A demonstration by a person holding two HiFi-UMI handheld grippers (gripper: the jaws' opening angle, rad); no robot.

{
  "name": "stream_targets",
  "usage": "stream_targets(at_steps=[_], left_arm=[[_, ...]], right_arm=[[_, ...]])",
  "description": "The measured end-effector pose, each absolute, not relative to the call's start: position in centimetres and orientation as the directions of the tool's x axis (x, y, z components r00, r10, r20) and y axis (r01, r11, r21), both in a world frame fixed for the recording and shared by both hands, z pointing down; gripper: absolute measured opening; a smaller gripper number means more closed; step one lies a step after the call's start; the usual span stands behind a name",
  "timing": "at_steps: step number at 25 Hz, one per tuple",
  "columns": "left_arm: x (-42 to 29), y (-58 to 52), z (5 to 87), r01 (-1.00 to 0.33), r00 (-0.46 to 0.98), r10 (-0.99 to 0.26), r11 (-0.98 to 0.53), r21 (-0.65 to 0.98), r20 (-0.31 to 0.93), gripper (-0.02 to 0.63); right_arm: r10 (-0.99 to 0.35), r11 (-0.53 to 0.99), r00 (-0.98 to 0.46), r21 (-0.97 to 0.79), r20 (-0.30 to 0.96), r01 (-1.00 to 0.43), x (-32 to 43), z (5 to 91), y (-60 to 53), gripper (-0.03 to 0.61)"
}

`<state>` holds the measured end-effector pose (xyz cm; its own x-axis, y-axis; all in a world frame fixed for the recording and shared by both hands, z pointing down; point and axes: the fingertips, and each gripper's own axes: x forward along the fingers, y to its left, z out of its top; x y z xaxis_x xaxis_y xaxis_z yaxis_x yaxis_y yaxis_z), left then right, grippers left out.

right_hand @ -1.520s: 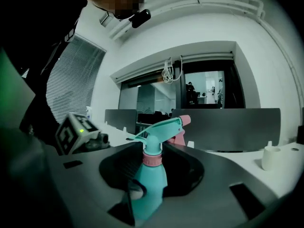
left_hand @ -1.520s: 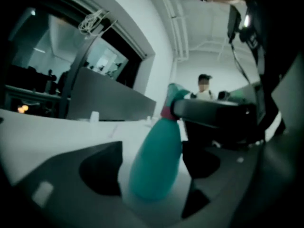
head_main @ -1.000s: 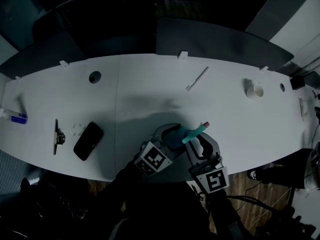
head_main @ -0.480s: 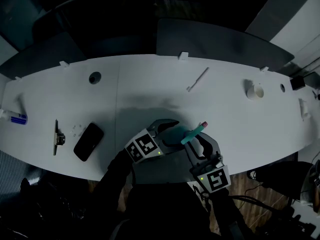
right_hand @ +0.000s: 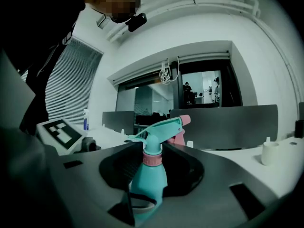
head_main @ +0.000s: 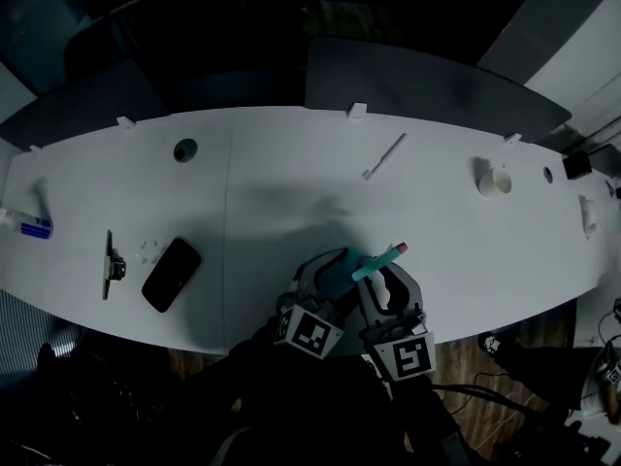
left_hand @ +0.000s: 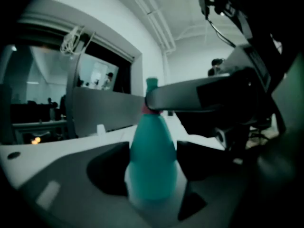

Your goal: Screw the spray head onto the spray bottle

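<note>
White table (head_main: 291, 183), long and curved, dim room. Low grey partition (head_main: 417, 81) ran behind its far edge, and wood floor (head_main: 514, 357) showed below the near edge. On the table were a black phone (head_main: 171, 273) at left, a small metal clip (head_main: 112, 265) just beside it, a blue-capped item (head_main: 34, 227) at the far left edge, a round cable hole (head_main: 184, 149), a white stick (head_main: 384, 154) and a white roll (head_main: 494, 179) at right.

The teal spray bottle (left_hand: 152, 160) was held upright over the near edge, between both tools. The left gripper (head_main: 328, 265) had just been closing, and its pads sat against the bottle's body. The right gripper (head_main: 386, 278) was clamped at the pink collar (right_hand: 152, 159) of the spray head (right_hand: 164, 127), which sat on top of the bottle. The right gripper view showed window blinds (right_hand: 71, 89) at left and a glass wall (right_hand: 199, 89) with people behind it.
</note>
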<state>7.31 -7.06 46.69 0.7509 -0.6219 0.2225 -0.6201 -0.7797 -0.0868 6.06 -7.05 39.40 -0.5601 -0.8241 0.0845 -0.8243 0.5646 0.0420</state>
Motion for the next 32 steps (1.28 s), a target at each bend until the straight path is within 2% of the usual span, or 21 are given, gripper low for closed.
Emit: stream_targets(at_steps=[3,6,9,12,13,15,17,20,24,26,29,32], left_arm=[[7.2,-7.1,46.6,-0.754,0.632,-0.754,-0.652,-0.085,0.179,0.311],[7.2,-7.3,46.3,-0.704,0.703,-0.696,-0.71,0.0,0.147,0.32],[6.5,-7.5,46.5,-0.445,0.89,-0.416,-0.88,0.163,0.186,0.348],[6.9,-7.3,48.4,-0.128,0.949,-0.041,-0.956,0.262,0.312,0.35],[7.3,-7.2,48.3,-0.057,0.949,0.031,-0.962,0.269,0.314,0.35],[7.9,-7.0,48.0,-0.009,0.951,0.068,-0.968,0.249,0.3,0.343],[8.0,-6.9,47.8,-0.06,0.958,0.003,-0.976,0.211,0.287,0.327],[7.8,-7.0,47.6,-0.229,0.947,-0.178,-0.959,0.17,0.268,0.318],[7.8,-7.2,47.2,-0.503,0.856,-0.467,-0.851,0.151,0.22,0.318],[7.7,-7.1,47.3,-0.599,0.798,-0.571,-0.787,0.148,0.193,0.319],[7.6,-7.1,47.3,-0.643,0.766,-0.62,-0.746,0.173,0.17,0.319],[7.6,-7.1,47.3,-0.616,0.788,-0.591,-0.765,0.188,0.175,0.328]], right_arm=[[-0.841,0.539,-0.532,0.055,0.097,-0.841,5.9,39.6,-7.0,0.13],[-0.832,0.552,-0.546,0.05,0.103,-0.832,5.8,39.7,-7.0,0.13],[-0.787,0.611,-0.604,0.033,0.125,-0.791,5.9,39.8,-6.9,0.13],[-0.738,0.67,-0.66,0.035,0.138,-0.741,6.0,39.7,-7.0,0.13],[-0.729,0.68,-0.67,0.037,0.143,-0.732,6.0,39.8,-7.0,0.13],[-0.724,0.686,-0.675,0.04,0.146,-0.727,6.2,39.8,-7.1,0.13],[-0.731,0.679,-0.669,0.044,0.137,-0.733,6.3,39.7,-7.1,0.13],[-0.764,0.642,-0.634,0.05,0.119,-0.765,6.5,39.6,-7.0,0.13],[-0.851,0.524,-0.518,0.091,0.083,-0.847,6.8,39.4,-7.0,0.13],[-0.88,0.474,-0.469,0.104,0.073,-0.874,6.9,39.5,-6.8,0.13],[-0.882,0.472,-0.466,0.109,0.073,-0.875,6.7,39.6,-6.8,0.13],[-0.87,0.493,-0.486,0.126,0.078,-0.861,6.5,39.7,-6.7,0.13]])
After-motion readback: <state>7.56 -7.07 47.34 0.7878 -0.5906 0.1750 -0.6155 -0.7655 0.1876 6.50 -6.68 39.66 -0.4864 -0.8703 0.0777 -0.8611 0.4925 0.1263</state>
